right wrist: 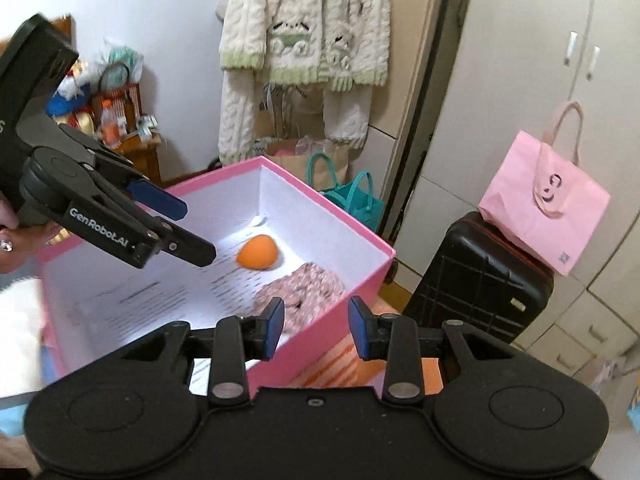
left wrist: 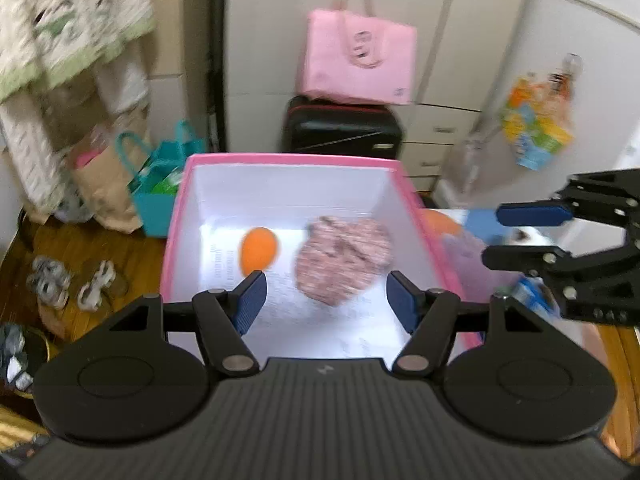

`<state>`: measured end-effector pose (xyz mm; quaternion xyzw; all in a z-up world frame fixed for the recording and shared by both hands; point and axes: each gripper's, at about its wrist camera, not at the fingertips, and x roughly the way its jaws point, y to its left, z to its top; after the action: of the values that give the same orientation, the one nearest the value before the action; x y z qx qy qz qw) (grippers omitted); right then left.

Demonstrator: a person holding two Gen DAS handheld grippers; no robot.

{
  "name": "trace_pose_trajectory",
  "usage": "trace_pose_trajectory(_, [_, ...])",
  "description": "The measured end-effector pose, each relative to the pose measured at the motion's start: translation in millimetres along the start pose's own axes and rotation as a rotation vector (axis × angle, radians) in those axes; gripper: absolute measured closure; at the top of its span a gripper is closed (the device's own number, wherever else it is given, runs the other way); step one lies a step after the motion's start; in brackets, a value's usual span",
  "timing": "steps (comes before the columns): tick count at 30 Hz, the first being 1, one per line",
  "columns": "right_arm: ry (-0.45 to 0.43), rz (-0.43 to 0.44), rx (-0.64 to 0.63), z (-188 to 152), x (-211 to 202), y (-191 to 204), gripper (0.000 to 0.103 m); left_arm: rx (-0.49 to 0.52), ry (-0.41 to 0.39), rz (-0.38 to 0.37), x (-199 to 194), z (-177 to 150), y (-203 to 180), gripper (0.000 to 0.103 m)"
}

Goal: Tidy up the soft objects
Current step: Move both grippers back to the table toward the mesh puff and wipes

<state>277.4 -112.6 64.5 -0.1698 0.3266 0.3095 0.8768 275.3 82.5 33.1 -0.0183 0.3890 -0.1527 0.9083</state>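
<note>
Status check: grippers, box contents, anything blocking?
Left gripper and right gripper both open, empty, over the pink box. Orange ball and pink knit lie inside, apart. Nothing in the way.

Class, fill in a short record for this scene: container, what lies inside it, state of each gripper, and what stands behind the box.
container: pink box, open top, white inside
contents: orange ball and pink knit cloth, lying apart on the floor of the box
left gripper: open, holding nothing
right gripper: open, holding nothing
behind box: black suitcase with a pink bag on top
</note>
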Motion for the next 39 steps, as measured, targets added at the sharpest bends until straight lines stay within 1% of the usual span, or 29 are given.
trace_pose_trajectory(4, [-0.007, 0.006, 0.034, -18, -38, 8, 0.060, 0.057, -0.015, -0.062, -31, -12, -24, 0.034])
trace_pose_trajectory(10, [-0.011, -0.020, 0.006, -52, -87, 23, 0.054, 0.123, -0.009, -0.159, -64, -31, -58, 0.032])
trace_pose_trajectory(11, [-0.020, -0.031, -0.005, -58, -94, 24, 0.051, 0.137, -0.013, -0.176, -69, -34, -65, 0.030])
trace_pose_trajectory(12, [-0.019, -0.044, -0.012, -65, -101, 25, 0.051, 0.152, -0.020, -0.196, -73, -37, -70, 0.029])
trace_pose_trajectory(14, [-0.014, -0.068, -0.008, -78, -115, 23, 0.051, 0.180, -0.039, -0.226, -81, -46, -83, 0.026])
trace_pose_trajectory(18, [-0.011, -0.103, 0.031, -102, -137, 16, 0.050, 0.269, -0.067, -0.267, -92, -64, -114, 0.023])
trace_pose_trajectory(20, [-0.011, -0.112, 0.056, -114, -146, 11, 0.050, 0.309, -0.070, -0.285, -92, -70, -129, 0.019])
trace_pose_trajectory(23, [-0.010, -0.118, 0.098, -130, -154, 6, 0.050, 0.357, -0.067, -0.310, -92, -82, -148, 0.017])
trace_pose_trajectory(26, [-0.014, -0.116, 0.125, -148, -159, 4, 0.048, 0.397, -0.067, -0.337, -86, -92, -164, 0.013])
trace_pose_trajectory(27, [-0.014, -0.113, 0.137, -153, -159, 3, 0.048, 0.402, -0.068, -0.341, -83, -95, -168, 0.013])
trace_pose_trajectory(30, [-0.017, -0.100, 0.180, -167, -155, 0, 0.047, 0.406, -0.086, -0.354, -70, -104, -175, 0.013])
trace_pose_trajectory(32, [-0.007, -0.093, 0.199, -179, -149, -3, 0.047, 0.388, -0.094, -0.341, -57, -109, -177, 0.013])
trace_pose_trajectory(35, [0.015, -0.096, 0.226, -192, -135, -12, 0.047, 0.335, -0.049, -0.342, -31, -115, -176, 0.013])
trace_pose_trajectory(37, [0.006, -0.088, 0.222, -199, -129, -14, 0.047, 0.311, -0.035, -0.354, -16, -120, -175, 0.013])
trace_pose_trajectory(39, [-0.025, -0.095, 0.211, -203, -126, -14, 0.047, 0.301, -0.066, -0.341, -5, -128, -175, 0.013])
